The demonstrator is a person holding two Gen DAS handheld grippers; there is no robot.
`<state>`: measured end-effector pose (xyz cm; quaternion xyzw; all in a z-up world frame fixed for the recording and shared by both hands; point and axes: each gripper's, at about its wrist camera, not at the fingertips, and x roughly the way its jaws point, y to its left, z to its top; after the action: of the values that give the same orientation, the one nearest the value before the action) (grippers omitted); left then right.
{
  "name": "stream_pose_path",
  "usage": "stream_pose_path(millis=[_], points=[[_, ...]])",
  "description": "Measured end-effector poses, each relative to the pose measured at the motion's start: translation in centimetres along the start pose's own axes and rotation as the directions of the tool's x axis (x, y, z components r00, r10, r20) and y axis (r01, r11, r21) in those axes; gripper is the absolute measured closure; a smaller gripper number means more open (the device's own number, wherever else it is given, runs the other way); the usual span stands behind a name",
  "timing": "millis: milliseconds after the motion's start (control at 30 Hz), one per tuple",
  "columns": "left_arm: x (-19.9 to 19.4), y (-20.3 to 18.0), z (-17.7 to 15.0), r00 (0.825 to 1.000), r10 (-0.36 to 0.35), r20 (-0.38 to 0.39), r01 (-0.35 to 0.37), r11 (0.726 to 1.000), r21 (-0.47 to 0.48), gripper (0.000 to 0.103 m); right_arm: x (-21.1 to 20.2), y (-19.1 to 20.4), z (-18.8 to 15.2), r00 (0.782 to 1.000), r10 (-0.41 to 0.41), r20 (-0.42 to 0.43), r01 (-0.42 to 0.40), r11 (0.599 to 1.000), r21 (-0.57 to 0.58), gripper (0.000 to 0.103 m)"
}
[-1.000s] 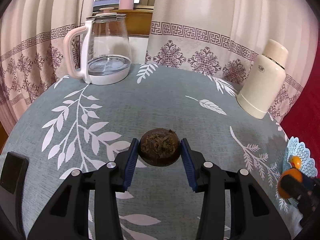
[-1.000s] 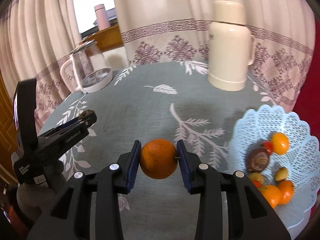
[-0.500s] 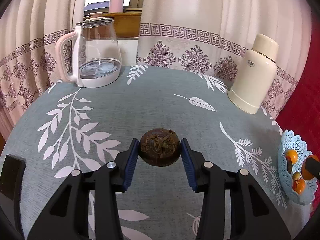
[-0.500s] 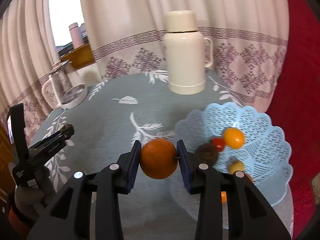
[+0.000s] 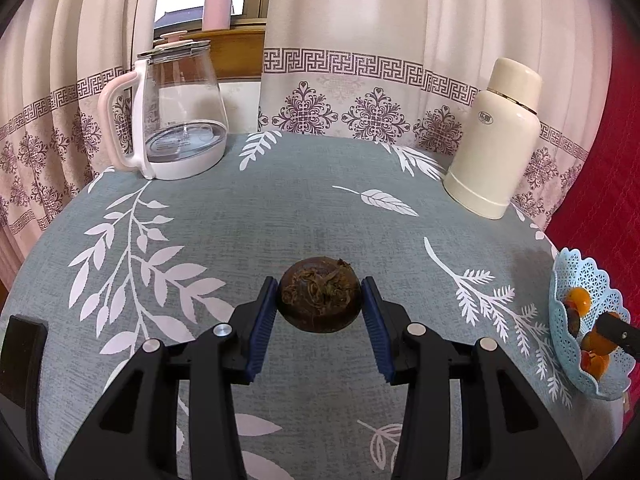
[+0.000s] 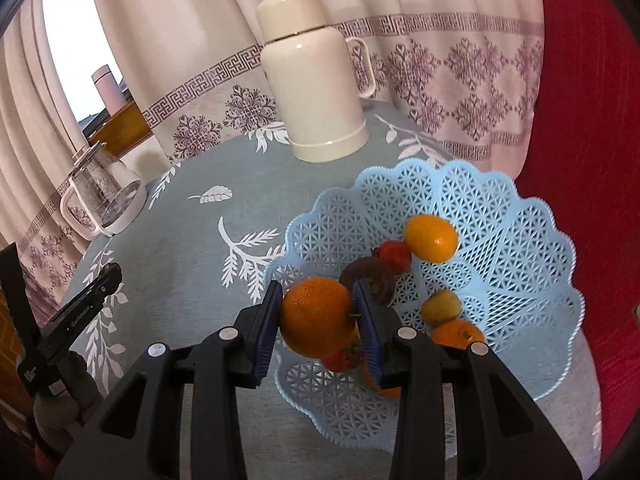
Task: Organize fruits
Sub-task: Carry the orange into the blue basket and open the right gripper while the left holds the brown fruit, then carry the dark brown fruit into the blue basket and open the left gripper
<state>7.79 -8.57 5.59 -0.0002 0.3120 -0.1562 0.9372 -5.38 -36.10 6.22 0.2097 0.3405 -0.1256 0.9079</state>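
My left gripper (image 5: pixel 319 308) is shut on a dark brown round fruit (image 5: pixel 319 301) and holds it above the middle of the grey leaf-print table (image 5: pixel 280 208). My right gripper (image 6: pixel 316 316) is shut on an orange (image 6: pixel 316 315) and holds it over the near left part of the light blue lattice basket (image 6: pixel 516 248). The basket holds several fruits: a yellow-orange one (image 6: pixel 431 238), a red one (image 6: pixel 395 255), a dark brown one (image 6: pixel 374 278), a small yellow one (image 6: pixel 441 306). The basket also shows in the left wrist view (image 5: pixel 576 276) at the far right.
A cream thermos (image 6: pixel 316 92) stands behind the basket; it also shows in the left wrist view (image 5: pixel 496 140). A glass kettle (image 5: pixel 172 116) stands at the table's back left. Curtains hang behind. A red surface (image 6: pixel 592 120) lies to the right.
My right gripper has carried the orange to the right, from beside the basket to over it. My left gripper has kept the brown fruit and drawn back slightly.
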Motion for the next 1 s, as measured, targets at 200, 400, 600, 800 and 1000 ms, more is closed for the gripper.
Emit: stream_pose_path(millis=[200, 400, 600, 800, 1000], points=[[0.0, 0.0, 0.0, 1.0, 0.001, 0.0, -0.001, 1.0, 0.0, 0.059, 1.1, -0.1, 0.1, 1.0, 0.006, -0.03, -0.006, 1.0, 0.024, 0.064], [0.0, 0.0, -0.1, 1.0, 0.0, 0.002, 0.0, 1.0, 0.002, 0.059, 0.8, 0.0, 0.3, 1.0, 0.003, -0.015, -0.002, 1.0, 0.021, 0.064], [0.0, -0.1, -0.1, 1.0, 0.0, 0.002, 0.0, 1.0, 0.005, 0.059, 0.0, -0.6, -0.1, 1.0, -0.018, 0.003, 0.018, 0.999, 0.034, 0.064], [-0.3, -0.8, -0.2, 1.0, -0.004, 0.005, 0.004, 1.0, 0.021, 0.059, -1.2, -1.1, -0.5, 0.997, -0.062, 0.042, 0.062, 0.998, 0.016, 0.054], [-0.6, -1.7, -0.5, 1.0, -0.014, 0.007, 0.014, 0.999, 0.044, 0.059, -2.0, -1.8, -1.2, 0.994, -0.093, 0.057, 0.093, 0.996, 0.002, 0.054]])
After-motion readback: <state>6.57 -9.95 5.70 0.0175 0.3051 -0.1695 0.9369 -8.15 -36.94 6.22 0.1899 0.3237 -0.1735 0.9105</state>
